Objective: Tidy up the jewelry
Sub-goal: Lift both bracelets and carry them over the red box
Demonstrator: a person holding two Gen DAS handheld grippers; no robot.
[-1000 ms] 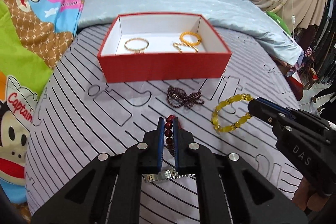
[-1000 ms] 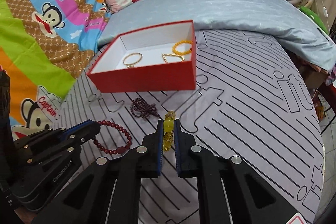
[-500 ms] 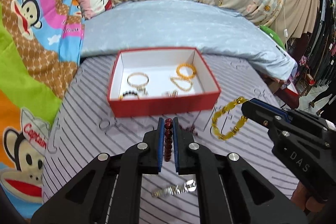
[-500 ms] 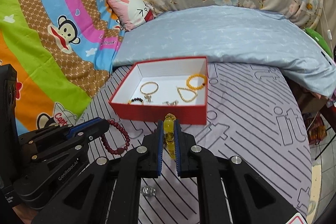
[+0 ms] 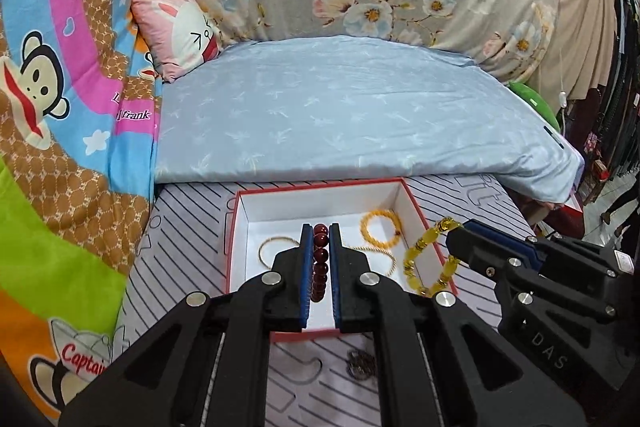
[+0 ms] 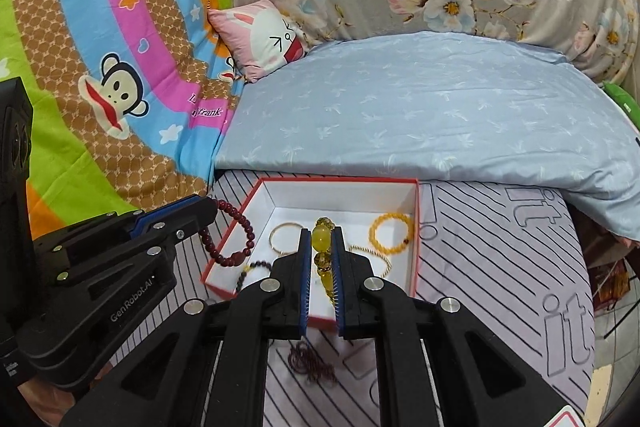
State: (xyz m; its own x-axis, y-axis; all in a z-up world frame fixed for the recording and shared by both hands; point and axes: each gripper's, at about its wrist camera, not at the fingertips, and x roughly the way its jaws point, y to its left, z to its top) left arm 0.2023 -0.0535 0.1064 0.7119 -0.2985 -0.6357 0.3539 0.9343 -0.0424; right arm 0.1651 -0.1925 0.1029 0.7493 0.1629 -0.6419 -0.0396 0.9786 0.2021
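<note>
**Inspector A:** Left wrist view first. State of the left tongs (image 5: 320,259)?

**Inspector B:** Pinching a dark red bead bracelet (image 5: 319,263), a column of beads pressed between the blue pads. Directly beyond the tips sits the red box (image 5: 232,247), white inside, on the striped bed cover (image 5: 180,267). In it: a thin gold bangle (image 5: 276,247) just left of the tips, an orange bead bracelet (image 5: 380,225) to the right. The right tongs (image 5: 452,233) enter from the right, a yellow bead bracelet (image 5: 426,263) hanging from them over the box's right wall. A dark beaded cluster (image 5: 362,365) lies on the cover below, outside the box.

**Inspector A:** Right wrist view?

**Inspector B:** Right tongs (image 6: 322,255) pressed onto the yellow bead bracelet (image 6: 322,241), above the red box (image 6: 416,227). Left tongs (image 6: 208,209) come in from the left, the dark red bead bracelet (image 6: 230,239) dangling over the box's left wall. Inside: gold bangle (image 6: 286,237), orange bead bracelet (image 6: 392,233), a small dark bracelet (image 6: 250,271) near the left corner. The dark beaded cluster (image 6: 312,363) lies beneath the tongs.
</note>
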